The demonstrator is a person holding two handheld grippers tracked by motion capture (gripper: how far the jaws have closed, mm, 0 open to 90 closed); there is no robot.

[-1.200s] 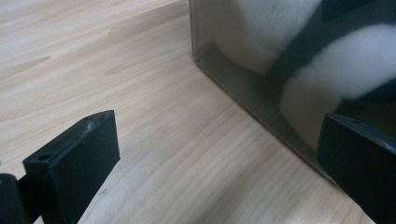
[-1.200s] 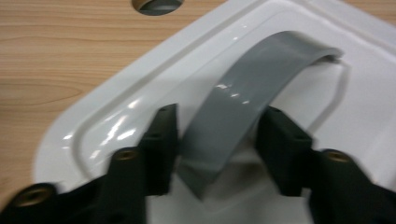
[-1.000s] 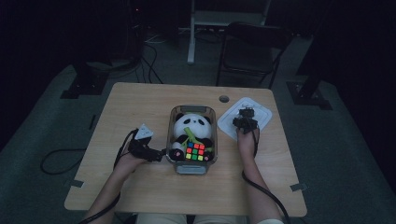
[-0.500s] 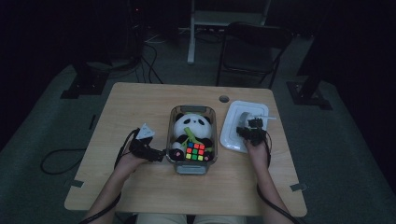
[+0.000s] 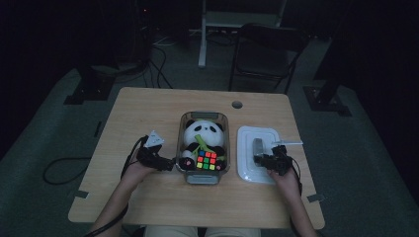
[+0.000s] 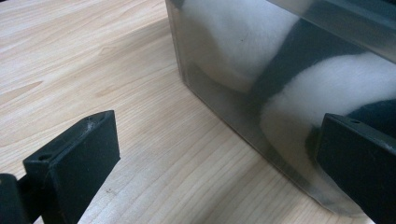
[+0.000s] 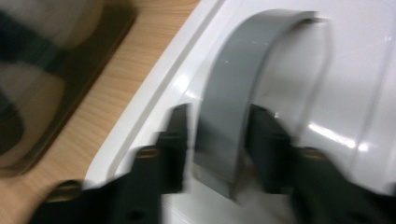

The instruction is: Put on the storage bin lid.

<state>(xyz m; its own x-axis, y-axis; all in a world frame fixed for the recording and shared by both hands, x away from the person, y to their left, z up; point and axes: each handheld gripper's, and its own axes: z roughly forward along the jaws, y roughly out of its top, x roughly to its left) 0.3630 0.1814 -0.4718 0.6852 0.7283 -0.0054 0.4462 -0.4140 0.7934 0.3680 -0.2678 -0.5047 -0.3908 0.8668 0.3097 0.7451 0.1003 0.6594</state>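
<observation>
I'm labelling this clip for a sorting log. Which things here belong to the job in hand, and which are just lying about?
In the job:
- white plastic lid with grey handle
- clear plastic box holding a plush panda and colourful puzzle cube
- right gripper, jaws astride the handle
- left gripper, beside the box

Lying about:
- dark folding chair
- floor cables

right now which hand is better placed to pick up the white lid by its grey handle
Right. The right gripper has its jaws on either side of the grey handle of the white lid, with gaps visible. The left gripper sits beside the clear box.
</observation>
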